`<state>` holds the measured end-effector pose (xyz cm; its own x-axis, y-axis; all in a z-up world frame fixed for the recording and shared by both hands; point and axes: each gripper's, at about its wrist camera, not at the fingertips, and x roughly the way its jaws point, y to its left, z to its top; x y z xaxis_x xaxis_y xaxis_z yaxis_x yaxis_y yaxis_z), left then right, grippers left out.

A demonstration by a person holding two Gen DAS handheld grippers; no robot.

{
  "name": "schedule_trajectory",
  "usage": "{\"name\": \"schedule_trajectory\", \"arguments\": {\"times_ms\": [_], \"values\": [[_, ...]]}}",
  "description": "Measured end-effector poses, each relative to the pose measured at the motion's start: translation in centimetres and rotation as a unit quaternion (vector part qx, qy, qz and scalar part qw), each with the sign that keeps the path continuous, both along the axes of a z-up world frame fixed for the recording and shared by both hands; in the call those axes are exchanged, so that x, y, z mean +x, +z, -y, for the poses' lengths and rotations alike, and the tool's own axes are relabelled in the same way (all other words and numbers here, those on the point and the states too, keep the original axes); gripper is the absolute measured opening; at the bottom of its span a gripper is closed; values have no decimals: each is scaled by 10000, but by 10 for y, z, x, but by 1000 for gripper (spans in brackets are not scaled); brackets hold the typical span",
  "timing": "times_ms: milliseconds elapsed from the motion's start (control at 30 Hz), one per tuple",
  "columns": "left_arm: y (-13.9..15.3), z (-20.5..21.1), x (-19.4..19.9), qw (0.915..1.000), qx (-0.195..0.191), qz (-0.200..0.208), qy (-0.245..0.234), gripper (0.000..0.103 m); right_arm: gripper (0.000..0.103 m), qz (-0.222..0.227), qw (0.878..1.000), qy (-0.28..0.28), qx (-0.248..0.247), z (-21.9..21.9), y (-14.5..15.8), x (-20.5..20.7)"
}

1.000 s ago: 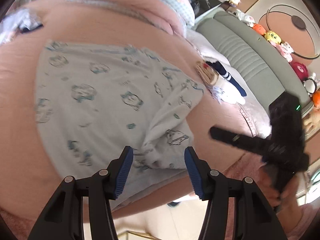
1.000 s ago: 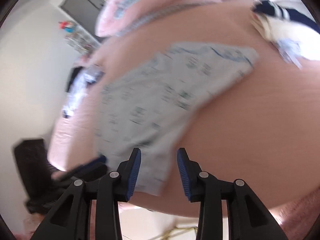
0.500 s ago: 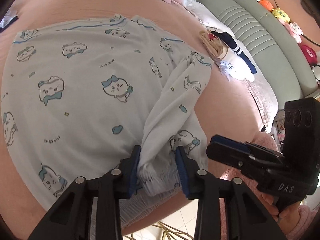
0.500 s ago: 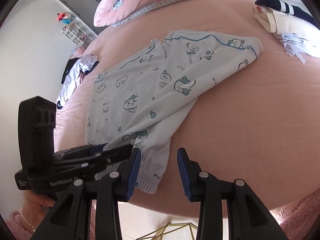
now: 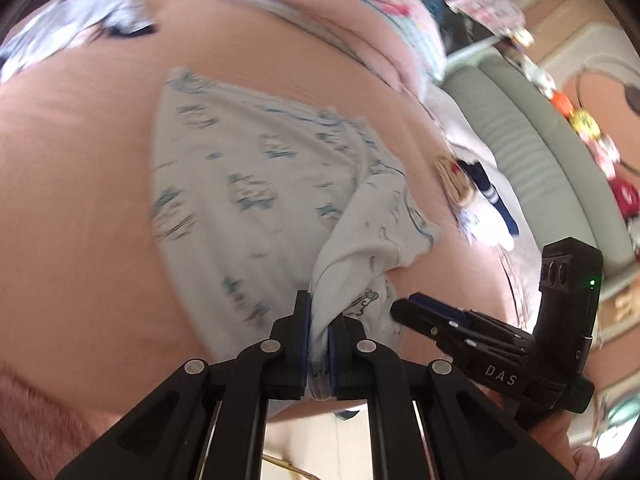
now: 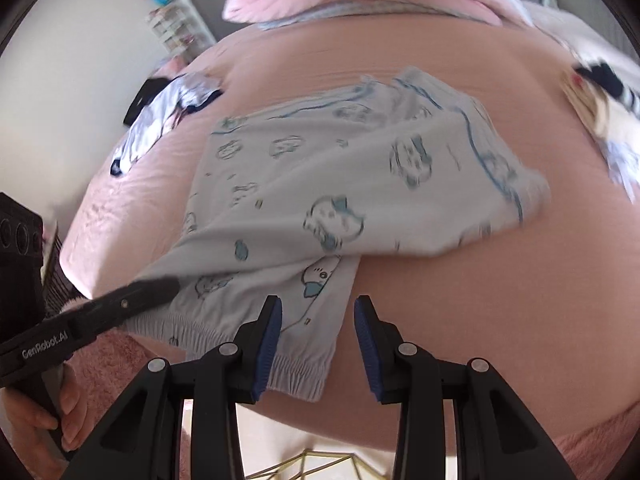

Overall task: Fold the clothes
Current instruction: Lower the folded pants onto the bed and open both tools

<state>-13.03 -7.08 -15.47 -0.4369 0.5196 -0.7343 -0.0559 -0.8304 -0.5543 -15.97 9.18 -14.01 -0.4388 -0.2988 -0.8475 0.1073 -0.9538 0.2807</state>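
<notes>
A pink bed (image 6: 460, 264) fills both views, and on it lies the pale printed garment (image 5: 240, 200), spread mostly flat with its elastic hem at the near edge, by the mattress corner. A folded pile of other clothes (image 5: 480, 196) sits well apart on the far side. The step in hand looks like the first fold: taking up the hem. The left gripper (image 5: 319, 334) is clamped tight on a bunched fold of the garment at that hem. The right gripper (image 6: 318, 344) hovers partly open over the hem's other end (one pad above the cloth, nothing pinched). The next move probably calls for the right to close there, then both to lift together.
</notes>
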Motion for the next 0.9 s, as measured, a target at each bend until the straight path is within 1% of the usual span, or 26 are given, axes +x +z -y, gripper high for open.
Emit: {"name": "schedule_trajectory", "arguments": {"times_ms": [33, 100, 200, 233, 300, 400, 467, 533, 600, 733, 767, 833, 900], "values": [[-5, 5, 5, 9999, 20, 91, 98, 6, 37, -44, 9999, 130, 78, 10, 0, -3], [-19, 8, 14, 9994, 57, 252, 224, 6, 37, 42, 9994, 312, 151, 22, -7, -6], [-34, 8, 21, 9985, 74, 407, 358, 6, 37, 290, 9976, 373, 514, 28, -27, -5], [-36, 6, 19, 9985, 73, 444, 311, 6, 37, 362, 9966, 372, 638, 28, -34, -3], [-40, -1, 14, 9986, 31, 494, 176, 7, 38, 315, 9976, 267, 559, 14, -36, 3], [-38, -8, 10, 9991, -127, 399, 77, 9, 38, 343, 9983, 64, 468, -6, -35, 7], [-34, -9, 11, 9993, -204, 298, 72, 9, 38, 321, 9980, -111, 535, -15, -29, 10], [-28, -9, 13, 9991, -325, 230, 106, 9, 38, 163, 9970, -175, 732, -17, -21, 16], [-23, -8, 15, 9985, -473, 182, 208, 9, 38, 42, 9943, -141, 1052, -13, -15, 20], [-11, -2, 21, 9967, -710, 48, 400, 10, 38, -174, 9969, -148, 751, -18, -2, 27], [-8, 0, 22, 9963, -753, 3, 421, 11, 40, -193, 9984, -50, 534, -16, 2, 29], [-6, 0, 22, 9958, -839, -18, 354, 18, 41, -153, 9987, 260, 410, -3, 3, 30], [-3, 0, 23, 9966, -769, -154, 236, 19, 41, -12, 9974, 362, 630, 5, -7, 28]]}}
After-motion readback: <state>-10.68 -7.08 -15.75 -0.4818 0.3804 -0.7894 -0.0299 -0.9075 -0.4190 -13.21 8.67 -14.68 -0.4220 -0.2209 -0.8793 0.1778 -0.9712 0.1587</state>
